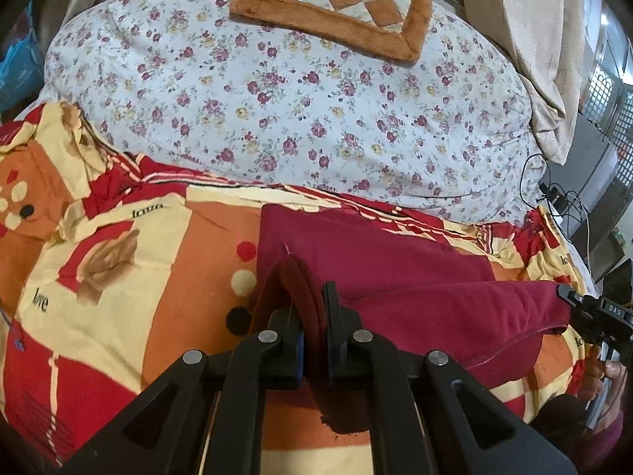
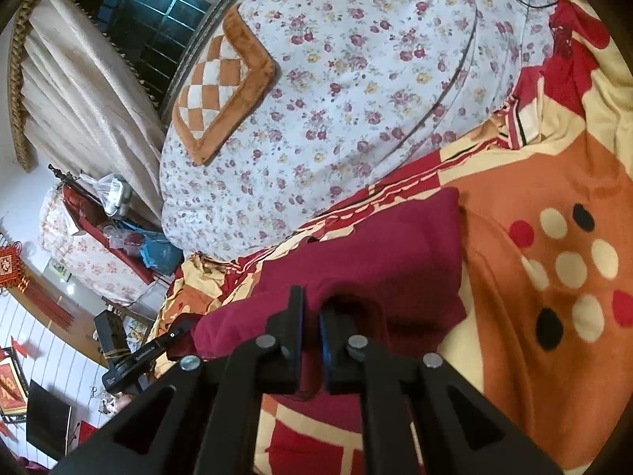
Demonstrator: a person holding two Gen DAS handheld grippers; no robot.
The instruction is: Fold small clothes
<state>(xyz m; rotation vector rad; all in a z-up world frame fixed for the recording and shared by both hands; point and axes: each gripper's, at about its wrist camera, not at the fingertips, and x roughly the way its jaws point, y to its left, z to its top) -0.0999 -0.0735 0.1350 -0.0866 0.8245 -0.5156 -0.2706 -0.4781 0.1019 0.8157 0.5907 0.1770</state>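
Left gripper (image 1: 312, 316) and right gripper (image 2: 312, 328) each clamped on an edge of the maroon garment (image 1: 395, 269), stretched between them over the patterned bedsheet (image 1: 118, 277). Risk: uneven pulling, cloth slipping free, crooked fold.

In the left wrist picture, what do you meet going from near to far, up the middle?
Left hand-held gripper, shut on the dark red cloth → patterned bedsheet → flowered quilt → checkered orange cushion.
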